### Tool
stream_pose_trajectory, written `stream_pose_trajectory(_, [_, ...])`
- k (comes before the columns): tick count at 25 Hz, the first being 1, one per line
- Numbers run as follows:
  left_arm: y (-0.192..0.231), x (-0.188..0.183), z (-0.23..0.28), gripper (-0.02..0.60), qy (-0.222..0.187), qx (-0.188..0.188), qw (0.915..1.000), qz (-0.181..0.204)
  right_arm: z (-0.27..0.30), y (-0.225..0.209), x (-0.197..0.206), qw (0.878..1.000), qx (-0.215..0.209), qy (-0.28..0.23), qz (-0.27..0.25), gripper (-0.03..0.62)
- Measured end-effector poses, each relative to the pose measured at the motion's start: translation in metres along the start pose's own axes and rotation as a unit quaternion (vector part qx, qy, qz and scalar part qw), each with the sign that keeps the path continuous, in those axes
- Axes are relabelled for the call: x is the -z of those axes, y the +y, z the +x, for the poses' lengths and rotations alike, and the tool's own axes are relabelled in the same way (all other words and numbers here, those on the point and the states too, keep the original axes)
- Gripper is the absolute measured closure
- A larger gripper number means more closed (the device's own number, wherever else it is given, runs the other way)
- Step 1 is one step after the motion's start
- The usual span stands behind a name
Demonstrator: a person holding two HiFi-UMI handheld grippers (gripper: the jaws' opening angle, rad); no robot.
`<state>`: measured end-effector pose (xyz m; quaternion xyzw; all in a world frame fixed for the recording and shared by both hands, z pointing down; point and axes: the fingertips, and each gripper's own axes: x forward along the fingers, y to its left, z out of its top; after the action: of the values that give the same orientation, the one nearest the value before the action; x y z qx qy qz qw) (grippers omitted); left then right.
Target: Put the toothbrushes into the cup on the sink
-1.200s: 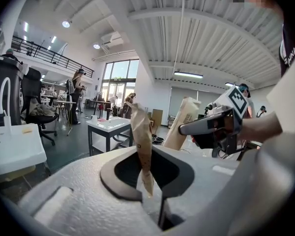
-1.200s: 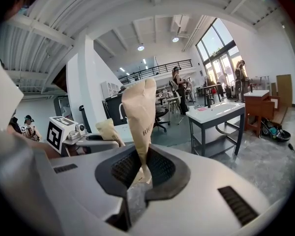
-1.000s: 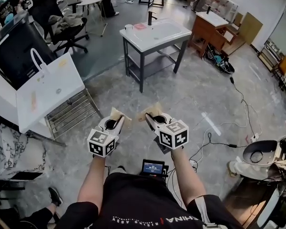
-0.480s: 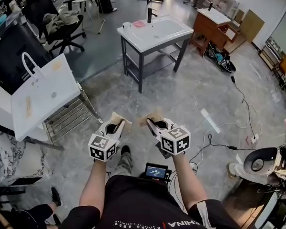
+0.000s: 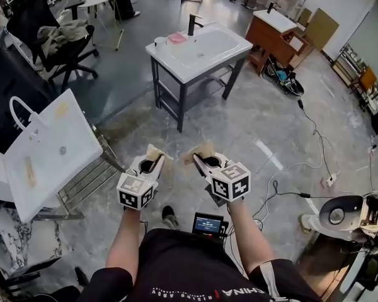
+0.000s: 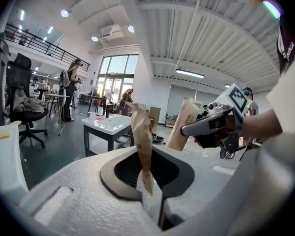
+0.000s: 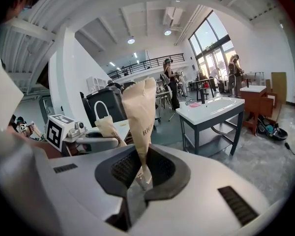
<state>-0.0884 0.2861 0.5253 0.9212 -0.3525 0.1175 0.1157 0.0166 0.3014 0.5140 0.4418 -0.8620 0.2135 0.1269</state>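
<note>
Toothbrushes clamped in jaws; cup on sink.

Open grey floor runs straight up the middle of the head view — a free lane from the left gripper and right gripper to the sink on its grey legs at upper centre. On its top, the black faucet stands at the far edge, with the cup and a pink item near the left corner; the bowl to their right is bare. The left is tight: a white basin slab tilts on a metal rack, near the left gripper. On the right, cables trail across the floor — a wooden cabinet stands at upper right, a toilet at lower right.
</note>
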Motion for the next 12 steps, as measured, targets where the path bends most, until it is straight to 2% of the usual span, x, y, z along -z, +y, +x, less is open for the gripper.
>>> stream_pose_trajectory(8, [0.057, -0.009, 0.028, 0.543, 0.003, 0.024, 0.9997, -0.003, 0.054, -0.02, -0.028, 1.0, 0.021, 0.0, 0.01, 0.554])
stream_pose_trajectory(12, [0.079, -0.012, 0.04, 0.543, 0.003, 0.024, 0.9997, -0.01, 0.075, -0.03, -0.037, 1.0, 0.023, 0.005, 0.012, 0.554])
